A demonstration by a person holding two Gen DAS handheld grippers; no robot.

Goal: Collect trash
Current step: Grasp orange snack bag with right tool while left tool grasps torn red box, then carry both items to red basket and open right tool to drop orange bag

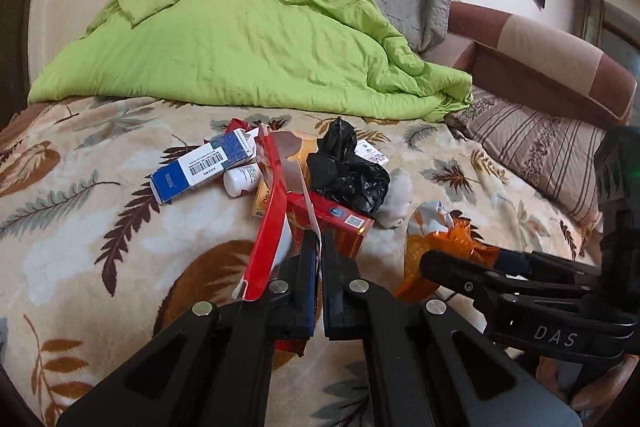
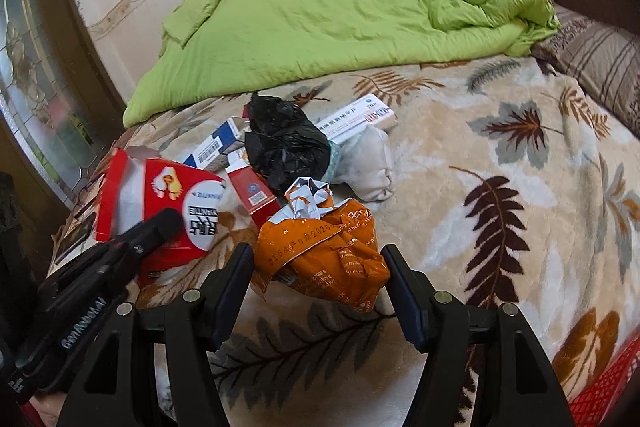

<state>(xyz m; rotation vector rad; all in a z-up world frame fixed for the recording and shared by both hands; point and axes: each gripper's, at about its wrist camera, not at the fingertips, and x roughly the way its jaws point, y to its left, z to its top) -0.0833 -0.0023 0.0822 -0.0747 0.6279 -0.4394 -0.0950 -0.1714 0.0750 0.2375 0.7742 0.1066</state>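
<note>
Trash (image 1: 344, 183) heaped mid-blanket (image 1: 120, 267); left tongs (image 1: 319, 239) pinch red carton's (image 1: 268, 223) edge.

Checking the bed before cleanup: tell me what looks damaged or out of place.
Trash lies heaped on the leaf-print blanket: a torn-open red carton held by the left gripper, a crumpled orange wrapper, a wadded black bag, and boxes lying askew.
</note>
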